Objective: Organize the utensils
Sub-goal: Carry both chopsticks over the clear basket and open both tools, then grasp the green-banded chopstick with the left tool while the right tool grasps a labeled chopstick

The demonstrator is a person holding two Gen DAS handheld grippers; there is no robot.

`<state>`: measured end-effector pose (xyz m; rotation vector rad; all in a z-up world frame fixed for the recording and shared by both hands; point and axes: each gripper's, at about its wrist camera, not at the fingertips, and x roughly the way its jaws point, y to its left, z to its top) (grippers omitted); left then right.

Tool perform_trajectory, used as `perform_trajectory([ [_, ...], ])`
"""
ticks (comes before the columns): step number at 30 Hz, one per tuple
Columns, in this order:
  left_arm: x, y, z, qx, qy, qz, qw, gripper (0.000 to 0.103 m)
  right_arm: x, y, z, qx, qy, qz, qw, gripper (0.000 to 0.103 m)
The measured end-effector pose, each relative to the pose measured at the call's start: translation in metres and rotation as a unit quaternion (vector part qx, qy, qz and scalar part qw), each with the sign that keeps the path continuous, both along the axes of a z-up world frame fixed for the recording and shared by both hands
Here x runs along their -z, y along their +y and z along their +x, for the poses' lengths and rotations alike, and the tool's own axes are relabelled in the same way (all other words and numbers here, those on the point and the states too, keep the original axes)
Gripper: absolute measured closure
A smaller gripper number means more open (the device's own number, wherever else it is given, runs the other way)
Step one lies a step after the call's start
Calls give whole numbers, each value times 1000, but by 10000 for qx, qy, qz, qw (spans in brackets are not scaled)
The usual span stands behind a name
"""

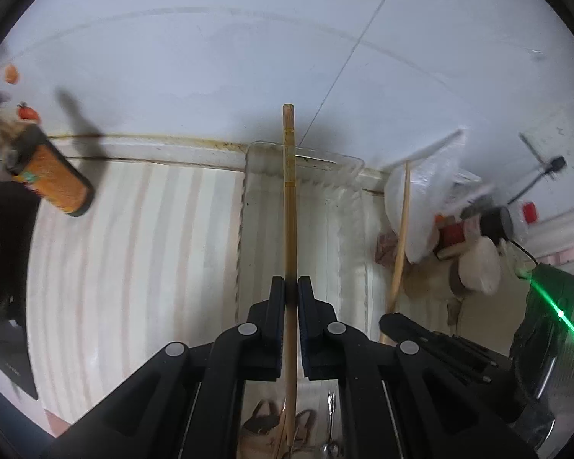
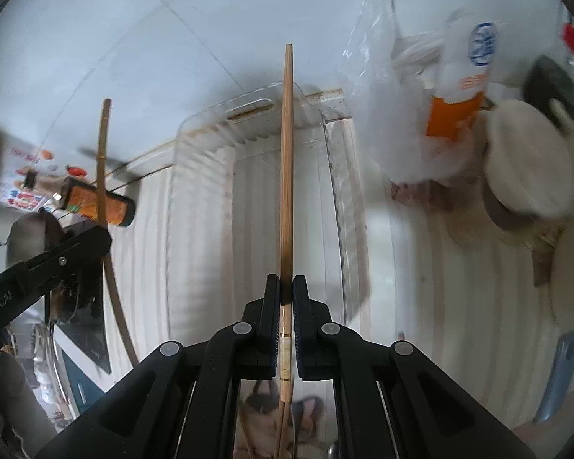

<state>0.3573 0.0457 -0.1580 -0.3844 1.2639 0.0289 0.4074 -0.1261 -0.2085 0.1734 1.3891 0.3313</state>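
Observation:
My left gripper (image 1: 291, 287) is shut on a wooden chopstick (image 1: 289, 199) that points forward over a clear plastic tray (image 1: 340, 229) on the striped tablecloth. My right gripper (image 2: 286, 287) is shut on a second wooden chopstick (image 2: 286, 160), also held above the clear tray (image 2: 203, 176). In the left wrist view the right gripper's chopstick (image 1: 401, 229) shows to the right. In the right wrist view the left gripper's chopstick (image 2: 102, 176) shows to the left.
An orange can (image 1: 51, 176) lies at the left by the wall. A plastic bag (image 2: 394, 114), an orange-and-white bottle (image 2: 459, 88) and a round white lid (image 2: 528, 168) crowd the right. A white tiled wall (image 1: 210, 57) stands behind the table.

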Motion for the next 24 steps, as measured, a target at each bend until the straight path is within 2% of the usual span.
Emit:
perform_trajectory([
  [2, 16, 1, 14, -24, 168, -102, 9998, 99, 10, 5, 12, -66, 77, -65, 9999, 96],
  [5, 28, -1, 25, 58, 357, 27, 9993, 97, 27, 11, 23, -198, 178, -230, 9994, 96],
  [6, 30, 0, 24, 33, 391, 39, 9992, 97, 30, 12, 25, -234, 206, -286, 9991, 92],
  [9, 28, 1, 16, 20, 313, 258, 9992, 91, 29, 3, 21, -165, 140, -287, 9994, 63],
  [11, 25, 3, 4, -67, 237, 471, 9986, 81, 25, -4, 13, -105, 17, -382, 9992, 60],
  [13, 20, 4, -12, -136, 93, 940, 9954, 55, 19, -10, 2, -100, -189, -549, 9983, 54],
  [14, 17, 4, -22, -201, -43, 1201, 9925, 50, 14, -13, -5, -94, -305, -658, 9973, 52],
  [15, 14, 5, -28, -246, -114, 1343, 9906, 36, 10, -18, -12, -75, -415, -779, 9961, 47],
  [16, 12, 5, -38, -289, -213, 1484, 9883, 27, 7, -23, -20, -58, -504, -856, 9950, 45],
  [17, 9, 4, -48, -347, -319, 1603, 9859, 24, 3, -27, -27, -36, -572, -901, 9943, 42],
  [19, 5, 4, -64, -411, -466, 1736, 9829, 3, -3, -38, -43, 69, -719, -952, 9928, 33],
  [20, 4, 5, -71, -438, -519, 1754, 9821, 0, -4, -43, -49, 132, -773, -937, 9925, 31],
  [24, 2, 3, -101, -513, -561, 1784, 9810, 0, -10, -63, -79, 342, -970, -824, 9913, 25],
])
